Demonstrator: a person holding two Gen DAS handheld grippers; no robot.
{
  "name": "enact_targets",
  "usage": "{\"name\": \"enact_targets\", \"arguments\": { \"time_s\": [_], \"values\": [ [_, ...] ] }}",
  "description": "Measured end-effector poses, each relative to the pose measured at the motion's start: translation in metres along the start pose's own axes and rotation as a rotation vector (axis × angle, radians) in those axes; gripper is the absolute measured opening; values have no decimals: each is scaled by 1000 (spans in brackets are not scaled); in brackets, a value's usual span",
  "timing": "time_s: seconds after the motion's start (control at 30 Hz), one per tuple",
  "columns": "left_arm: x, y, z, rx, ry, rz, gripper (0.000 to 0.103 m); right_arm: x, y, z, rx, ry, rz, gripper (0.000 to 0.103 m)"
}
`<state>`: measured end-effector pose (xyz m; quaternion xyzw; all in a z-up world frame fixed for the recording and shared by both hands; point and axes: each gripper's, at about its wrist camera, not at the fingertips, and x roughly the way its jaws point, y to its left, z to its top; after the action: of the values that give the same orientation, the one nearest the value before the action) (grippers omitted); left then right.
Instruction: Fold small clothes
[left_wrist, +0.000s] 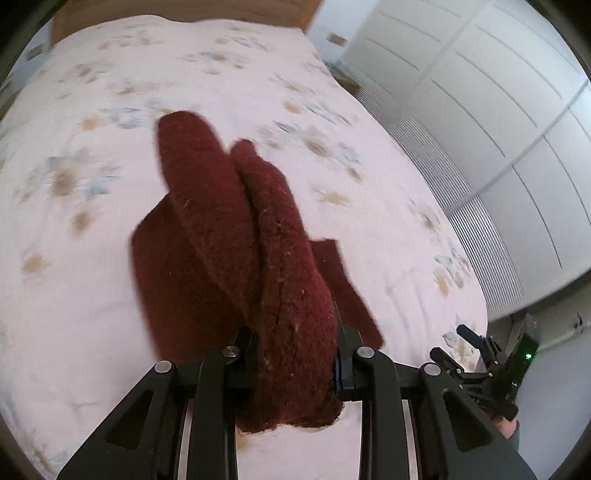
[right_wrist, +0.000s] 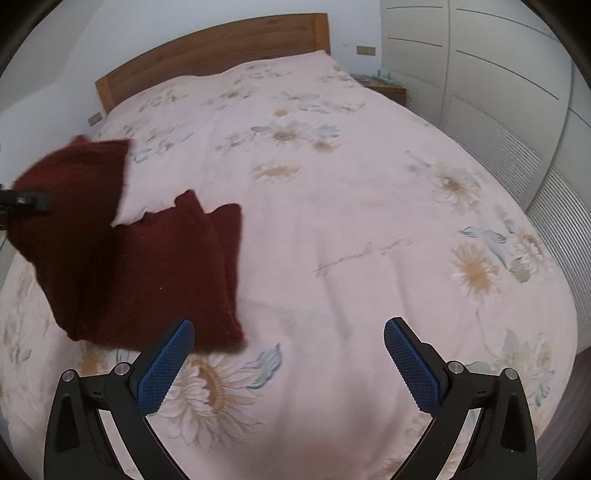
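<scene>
Dark red knitted clothing (left_wrist: 229, 236) hung from our left gripper (left_wrist: 295, 354), a thick bunch of it clamped between the two black jaws. From the left wrist view the wool rose out of the jaws in two rolled folds that ran away from us, while a flatter part spread out behind and below them toward the bedspread (left_wrist: 92, 295). A fuzzy tuft of the same wool stuck out on the near side of the jaws. The pads themselves were buried in the fabric, so we could not see their faces, only a sliver of blue at the right jaw.

From the right wrist view the same clothing (right_wrist: 147, 266) showed at the left: one part lifted and blurred beside the left gripper's black tip (right_wrist: 26, 201), the lower part draped down to the bedspread (right_wrist: 351, 221). Whether its bottom edge rested fully on the bed we could not tell.

Our right gripper (right_wrist: 288, 343) was spread wide with nothing between its blue pads (right_wrist: 166, 369). Its left finger overlapped the lower edge of the red cloth in the picture, but did not pinch it.

The bedspread was pale pink with a flower print. A wooden headboard (right_wrist: 221, 48) stood at the far end, a white wardrobe (right_wrist: 480, 74) along the right side.
</scene>
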<state>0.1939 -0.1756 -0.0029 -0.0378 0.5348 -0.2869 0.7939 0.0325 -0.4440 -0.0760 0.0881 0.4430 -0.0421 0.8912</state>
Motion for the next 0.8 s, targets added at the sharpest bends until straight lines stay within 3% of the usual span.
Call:
{"name": "enact_targets", "arguments": {
  "time_s": [0.13,0.23,0.4,0.53,0.7,0.77,0.8],
  "values": [
    [69,-37,0,48,80,33,22,-1,-12,-7,19,27,-12,103],
    [111,-43,-14,40,126,90,22,7,-19,-16,17,70,-32,103],
    [132,-46,-31,78,132,201,27,16,-28,-31,34,122,-47,103],
    [136,-53,-34,91,119,246,32,18,-31,-37,52,128,-34,103],
    [130,-55,-35,71,130,267,47,17,-30,-37,54,127,-29,103],
    [125,-56,-33,58,136,259,71,16,-30,-36,52,124,-33,103],
    [121,-56,-31,54,133,245,78,15,-29,-35,52,123,-32,103]
  ]
}}
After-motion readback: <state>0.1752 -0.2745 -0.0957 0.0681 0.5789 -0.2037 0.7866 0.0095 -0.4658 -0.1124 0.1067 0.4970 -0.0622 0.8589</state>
